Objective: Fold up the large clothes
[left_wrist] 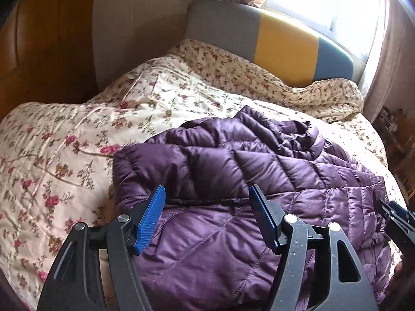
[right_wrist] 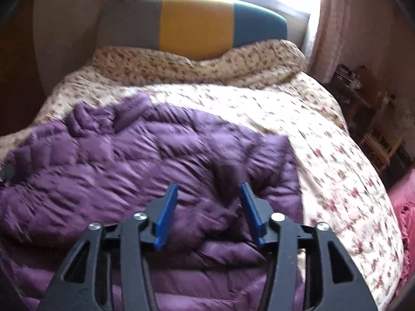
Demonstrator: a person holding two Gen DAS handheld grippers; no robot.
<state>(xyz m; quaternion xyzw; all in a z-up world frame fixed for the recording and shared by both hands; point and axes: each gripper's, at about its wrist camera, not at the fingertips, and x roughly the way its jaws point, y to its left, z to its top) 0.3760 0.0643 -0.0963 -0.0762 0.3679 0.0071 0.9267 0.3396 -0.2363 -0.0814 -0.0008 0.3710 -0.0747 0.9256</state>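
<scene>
A purple quilted down jacket point(left_wrist: 233, 171) lies crumpled on the floral bedspread point(left_wrist: 64, 150), part of it doubled over itself. My left gripper point(left_wrist: 207, 194) hovers over the jacket's near left part, its blue pads wide apart with only fabric below them. At the right edge of the left wrist view the tip of the other gripper point(left_wrist: 396, 215) shows. In the right wrist view the same jacket point(right_wrist: 129, 160) fills the lower left, and my right gripper point(right_wrist: 208, 191) stands open above its near right part, nothing pinched between the pads.
The bed carries a floral quilt point(right_wrist: 324, 155) and ends at a grey, yellow and teal headboard point(right_wrist: 197, 26) under a bright window. A wooden wardrobe point(left_wrist: 44, 39) stands left, wooden furniture point(right_wrist: 371, 119) right, and pink cloth point(right_wrist: 404, 207) lies at the right edge.
</scene>
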